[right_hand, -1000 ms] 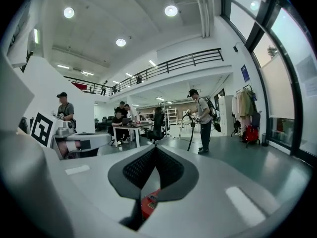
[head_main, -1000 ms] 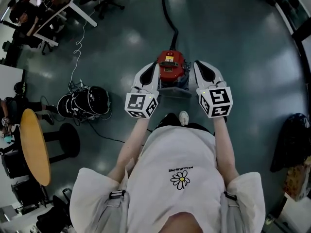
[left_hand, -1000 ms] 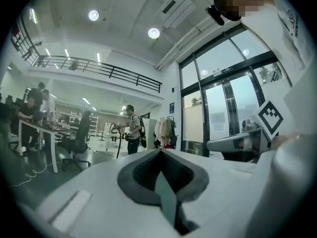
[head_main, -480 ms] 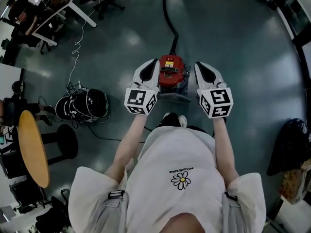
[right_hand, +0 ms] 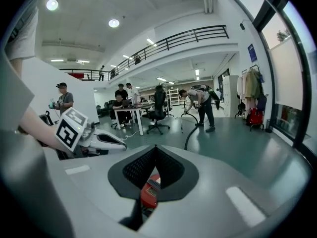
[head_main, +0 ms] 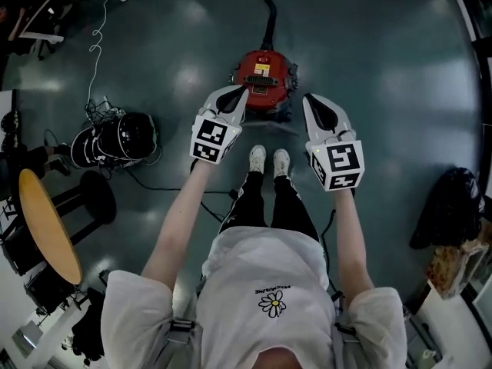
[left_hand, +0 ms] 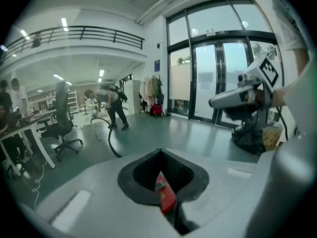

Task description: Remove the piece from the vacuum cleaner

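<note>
Left gripper point(head_main: 233, 97) & right gripper point(head_main: 315, 104): both sets of jaws pressed together, empty, flanking the round red plastic vacuum cleaner point(head_main: 262, 79), upper centre of frame. Its black flexible hose point(head_main: 268, 25) is prob. the piece, tho hard to tell. Expect light, bendy; you'd grip where it meets the body.

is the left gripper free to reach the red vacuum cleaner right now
Probably yes: the left gripper hangs over the near edge of the vacuum cleaner, with nothing between them; it only has to come down.
</note>
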